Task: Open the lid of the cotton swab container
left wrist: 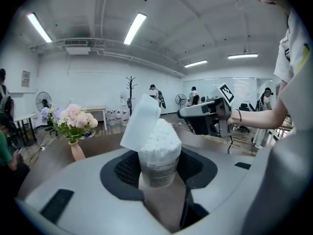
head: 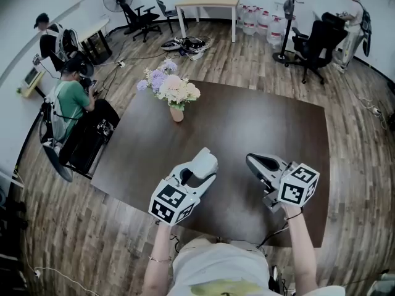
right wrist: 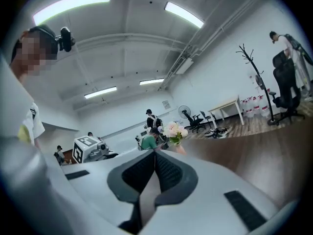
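The left gripper [head: 205,159] clasps a clear cotton swab container [left wrist: 157,156] upright between its jaws, above the dark table [head: 247,122]. The white lid [left wrist: 141,121] is tipped up and back, apparently still attached at one edge, and the swabs show. The right gripper [head: 256,162] hangs just beside it, jaws clenched together on nothing. A vase of flowers [head: 174,94] stands farther back.

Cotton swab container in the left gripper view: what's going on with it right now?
A person stands at a dark table with a gripper in each hand. The left gripper is clamped on the cotton swab container, whose lid is already flipped up, so the white swabs show. The right gripper hangs beside it, jaws together and empty. A vase of flowers stands farther back on the table.
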The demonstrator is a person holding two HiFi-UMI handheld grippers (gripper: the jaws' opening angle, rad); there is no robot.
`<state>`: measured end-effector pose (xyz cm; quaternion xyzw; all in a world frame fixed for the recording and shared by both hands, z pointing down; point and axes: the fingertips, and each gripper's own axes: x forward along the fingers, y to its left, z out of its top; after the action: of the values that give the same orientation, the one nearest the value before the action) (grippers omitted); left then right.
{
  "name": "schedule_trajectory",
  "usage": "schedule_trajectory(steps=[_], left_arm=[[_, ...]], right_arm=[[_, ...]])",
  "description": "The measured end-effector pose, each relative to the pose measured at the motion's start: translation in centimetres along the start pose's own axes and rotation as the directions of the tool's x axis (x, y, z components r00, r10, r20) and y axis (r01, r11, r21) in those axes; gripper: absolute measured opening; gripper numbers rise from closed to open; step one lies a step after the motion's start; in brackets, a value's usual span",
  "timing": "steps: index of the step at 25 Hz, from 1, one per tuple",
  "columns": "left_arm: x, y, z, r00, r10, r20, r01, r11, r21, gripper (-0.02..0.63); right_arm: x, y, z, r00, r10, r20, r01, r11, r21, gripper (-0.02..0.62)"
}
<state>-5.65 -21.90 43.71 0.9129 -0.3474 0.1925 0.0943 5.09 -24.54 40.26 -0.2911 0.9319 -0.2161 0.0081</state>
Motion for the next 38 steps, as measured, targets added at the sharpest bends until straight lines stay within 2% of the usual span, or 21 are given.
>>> schedule_trajectory(steps=[4, 11, 21, 31, 38], left_arm=[[-0.4, 0.6, 0.1, 0.999, 0.046, 0.010, -0.046, 0.999, -0.011, 0.207], [-1.1, 1.4, -0.3, 0.993, 0.115, 0.034, -0.114, 0.993, -0.040, 0.207], [-1.0, 1.9, -0.6, 0.985, 0.170, 0.026, -0.169, 0.984, -0.049, 0.207], [-0.8, 2.4, -0.6, 0.983, 0.183, 0.015, -0.182, 0.982, -0.054, 0.207], [-0.9, 2.6, -0.7, 0.980, 0.198, 0.011, -0.197, 0.979, -0.061, 0.207]], right_arm=[[-0.4, -0.2, 0.2, 0.998, -0.069, 0.014, 0.070, 0.990, -0.120, 0.021], [-1.1, -0.6, 0.1, 0.987, -0.151, 0.061, 0.160, 0.966, -0.201, 0.021], [-2.5, -2.1, 0.1, 0.962, -0.239, 0.134, 0.262, 0.946, -0.192, 0.021], [-3.1, -2.4, 1.0, 0.948, -0.250, 0.195, 0.283, 0.945, -0.163, 0.021], [-3.4, -2.5, 0.7, 0.943, -0.262, 0.203, 0.297, 0.941, -0.164, 0.021]])
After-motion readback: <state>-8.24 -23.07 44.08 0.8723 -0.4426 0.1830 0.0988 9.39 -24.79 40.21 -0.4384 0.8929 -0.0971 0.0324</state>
